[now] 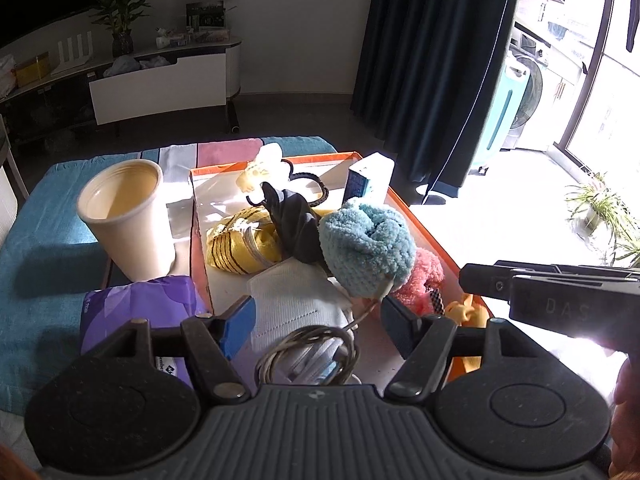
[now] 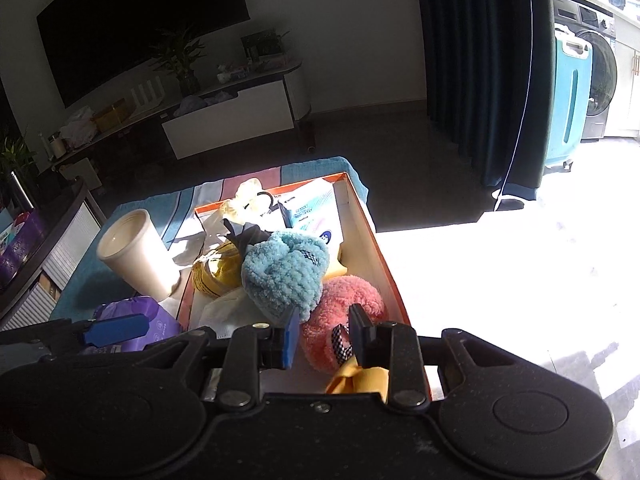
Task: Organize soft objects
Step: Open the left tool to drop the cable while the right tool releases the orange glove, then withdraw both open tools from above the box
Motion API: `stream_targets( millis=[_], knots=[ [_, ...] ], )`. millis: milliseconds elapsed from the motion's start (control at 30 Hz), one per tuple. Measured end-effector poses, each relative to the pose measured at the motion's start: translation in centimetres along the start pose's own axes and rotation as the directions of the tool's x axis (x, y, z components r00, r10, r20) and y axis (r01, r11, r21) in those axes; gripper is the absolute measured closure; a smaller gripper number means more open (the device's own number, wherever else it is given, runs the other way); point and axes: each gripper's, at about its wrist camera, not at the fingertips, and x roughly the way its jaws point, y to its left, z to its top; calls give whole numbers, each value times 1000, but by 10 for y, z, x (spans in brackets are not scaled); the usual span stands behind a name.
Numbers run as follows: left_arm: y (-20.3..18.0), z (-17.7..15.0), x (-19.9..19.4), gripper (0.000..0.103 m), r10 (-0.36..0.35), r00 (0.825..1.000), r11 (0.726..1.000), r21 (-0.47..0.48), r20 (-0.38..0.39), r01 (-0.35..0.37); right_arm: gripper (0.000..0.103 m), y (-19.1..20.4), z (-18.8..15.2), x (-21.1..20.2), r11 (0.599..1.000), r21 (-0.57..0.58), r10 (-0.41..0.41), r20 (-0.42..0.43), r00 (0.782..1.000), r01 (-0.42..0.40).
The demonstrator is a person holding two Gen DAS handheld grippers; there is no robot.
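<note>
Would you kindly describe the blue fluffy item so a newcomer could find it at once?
Look in the orange box on the table. Near its middle sits the blue fluffy bundle, above a pink fluffy one. It alone is pale blue and rolled into a ball.

Left gripper point(image 1: 318, 326): jaws standing apart, hovering over a white cloth point(image 1: 298, 300) and a coiled cable point(image 1: 308, 354).
Right gripper point(image 1: 560, 292): reaching in from the right edge, its dark finger lying above the box's right rim.
Orange box point(image 1: 432, 220): sitting on a teal cloth point(image 1: 44, 216), holding the soft things.
Blue fuzzy ball point(image 1: 368, 250): resting against a pink fuzzy piece point(image 1: 426, 280) and a dark cloth point(image 1: 294, 222).
Yellow striped cloth point(image 1: 240, 246): lying behind the white cloth.
Cream cup point(image 1: 128, 216): standing left of the box.
Purple packet point(image 1: 140, 304): lying in front of the cup.
</note>
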Motion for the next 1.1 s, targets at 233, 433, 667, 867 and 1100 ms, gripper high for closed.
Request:
stream_targets(
  millis=[233,433,667,867,1100],
  knots=[
    [2,1,-3,23,-18,1000,1000,-14,11,18,69,-1,1,-9,1000,7,-1,16,1000,1],
    [4,3,-15,13,-21,999,1000,-10,30,21,67,1,3,-26,1000,16,-7,55,998,6],
    [-4,-2,-41,0,38,996,999,11,80,-39,57,5,-5,-48,1000,-8,-19,75,997,19],
    [-4,-10,-55,0,138,989,990,-40,60,-136,53,3,-21,-61,1000,-4,-28,53,998,29],
    [-5,-22,-55,0,164,987,983,-79,4,-163,50,5,-33,-67,1000,-11,-21,34,999,21]
  ],
)
